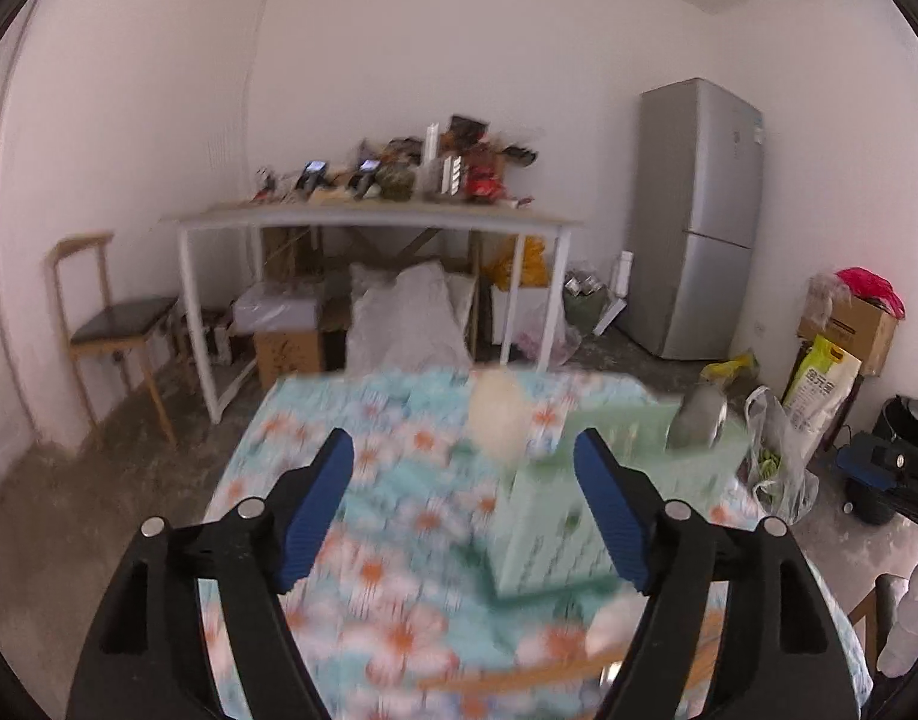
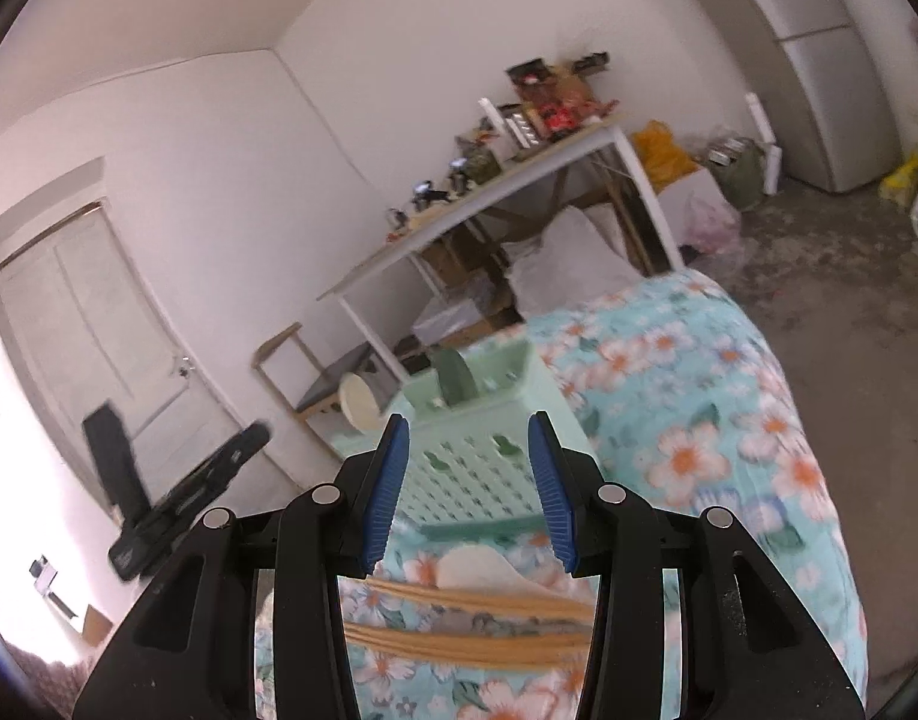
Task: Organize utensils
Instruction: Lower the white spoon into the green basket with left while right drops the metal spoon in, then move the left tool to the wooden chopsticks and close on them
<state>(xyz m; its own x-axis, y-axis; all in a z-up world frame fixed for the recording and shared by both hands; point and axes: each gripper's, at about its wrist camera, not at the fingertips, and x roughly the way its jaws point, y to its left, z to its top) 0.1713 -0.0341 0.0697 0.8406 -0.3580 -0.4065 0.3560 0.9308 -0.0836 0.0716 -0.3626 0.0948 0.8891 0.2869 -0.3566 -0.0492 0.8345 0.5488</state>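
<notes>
Chopsticks (image 2: 459,618) (light, stiff, slippery) near the table's (image 2: 729,420) front edge are best pinched mid-length; left gripper (image 1: 465,510) and right gripper (image 2: 468,486) are released, nothing grasped.

lighting: soft, even daylight on white walls; harsh overexposed glare at the lower left of the right wrist view. shadows: faint. blur: heavy motion smear over the floral turquoise tablecloth (image 1: 399,540) and the pale green perforated plastic basket (image 1: 555,528) in the left wrist view, milder in the right. distortion: strong fisheye bending, dark vignetted corners.
</notes>
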